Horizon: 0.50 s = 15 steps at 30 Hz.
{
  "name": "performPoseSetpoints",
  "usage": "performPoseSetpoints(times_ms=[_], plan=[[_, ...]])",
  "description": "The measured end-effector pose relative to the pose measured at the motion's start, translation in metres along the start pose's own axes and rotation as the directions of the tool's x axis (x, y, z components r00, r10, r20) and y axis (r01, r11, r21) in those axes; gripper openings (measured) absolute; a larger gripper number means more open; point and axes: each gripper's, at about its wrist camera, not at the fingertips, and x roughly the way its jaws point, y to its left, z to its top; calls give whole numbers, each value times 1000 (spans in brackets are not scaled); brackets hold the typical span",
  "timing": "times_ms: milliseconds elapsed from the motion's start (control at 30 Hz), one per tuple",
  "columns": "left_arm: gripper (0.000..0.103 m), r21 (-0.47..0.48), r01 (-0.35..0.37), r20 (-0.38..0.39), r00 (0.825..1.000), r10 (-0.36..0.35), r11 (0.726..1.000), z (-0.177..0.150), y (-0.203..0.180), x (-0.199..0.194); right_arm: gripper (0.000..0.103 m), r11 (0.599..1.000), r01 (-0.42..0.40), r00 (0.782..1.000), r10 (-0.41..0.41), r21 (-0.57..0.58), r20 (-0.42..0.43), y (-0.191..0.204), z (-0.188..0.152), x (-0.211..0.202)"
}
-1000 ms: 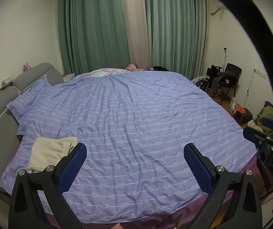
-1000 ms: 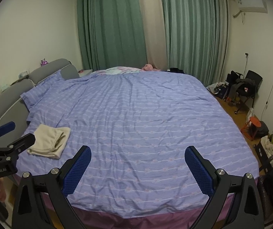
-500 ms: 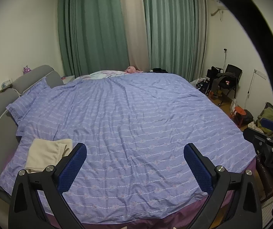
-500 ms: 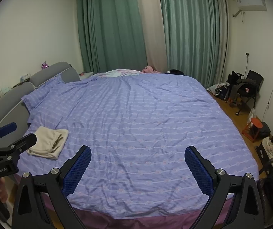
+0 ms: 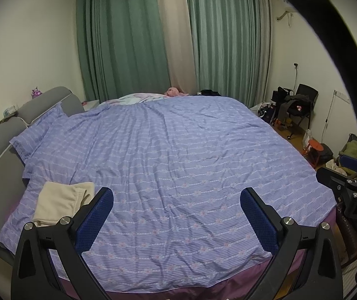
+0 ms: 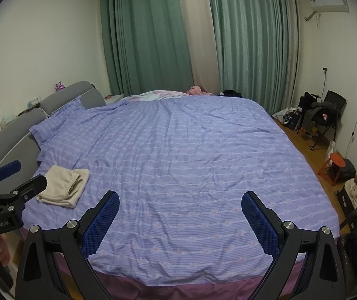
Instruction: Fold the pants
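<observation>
Folded cream pants [image 6: 64, 186] lie on the bed [image 6: 191, 155] near the headboard [image 6: 21, 130] — both tongs, left gripper [image 5: 177, 218] and right gripper [image 6: 181, 221], now pulled back from the bed's foot, jaws wide, holding nothing — folding apparently complete.

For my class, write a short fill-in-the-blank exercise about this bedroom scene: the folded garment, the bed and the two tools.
1. The folded cream pants lie on the ____ bedspread.
2. The left tool and right tool both hold ____.
3. The pants lie near the grey ____ of the bed.
4. The closed curtains are ____.

Missing words: purple; nothing; headboard; green
</observation>
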Motion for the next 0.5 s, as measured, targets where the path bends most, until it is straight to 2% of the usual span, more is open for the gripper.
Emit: performPoseSetpoints(times_ms=[500], plan=[[103, 4, -27, -7, 1000, 27, 1000, 1, -8, 4, 98, 1000, 0, 1000, 0, 0, -9, -4, -1, 7]])
